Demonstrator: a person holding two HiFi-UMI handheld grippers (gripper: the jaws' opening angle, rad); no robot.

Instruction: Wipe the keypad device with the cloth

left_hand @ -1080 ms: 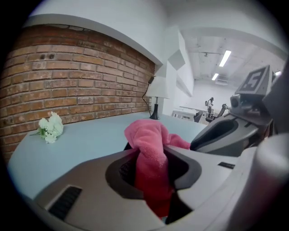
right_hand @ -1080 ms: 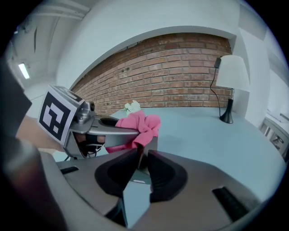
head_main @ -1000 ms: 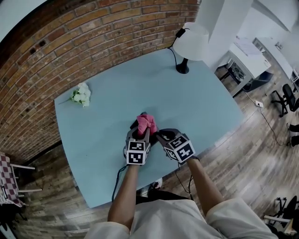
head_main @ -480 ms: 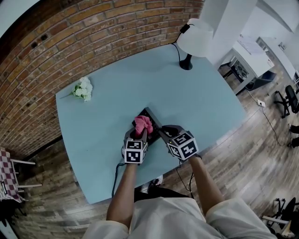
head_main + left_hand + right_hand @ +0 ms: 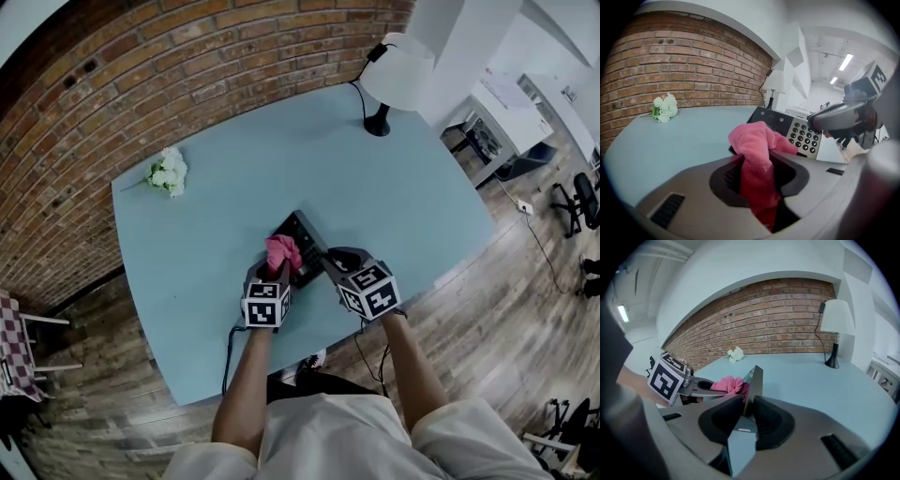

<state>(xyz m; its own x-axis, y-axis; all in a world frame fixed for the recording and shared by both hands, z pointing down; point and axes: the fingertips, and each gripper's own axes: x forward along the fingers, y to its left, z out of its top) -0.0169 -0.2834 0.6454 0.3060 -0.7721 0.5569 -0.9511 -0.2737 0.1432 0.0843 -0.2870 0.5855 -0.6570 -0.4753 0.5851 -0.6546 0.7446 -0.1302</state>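
1. Clamping tight, the left tongs [image 5: 759, 176] grip the pink cloth [image 5: 757, 145], and the right tongs [image 5: 747, 411] are clenched on the near right edge of the keypad [image 5: 298, 232], steadying it mid-table.
2. The cloth has just slid back toward the person. A second ago it covered most of the keypad; now the dark far end lies bare.
3. That looks like one stroke finished down the face, and the buttons on the right probably still need a pass.
4. The pale blue table [image 5: 403, 187] holds white flowers [image 5: 167, 172] far left and a white lamp [image 5: 398, 70] far right.
5. A brick wall [image 5: 122, 84] stands beyond, with wooden floor [image 5: 497, 309] around and a white desk [image 5: 502, 103] off right.
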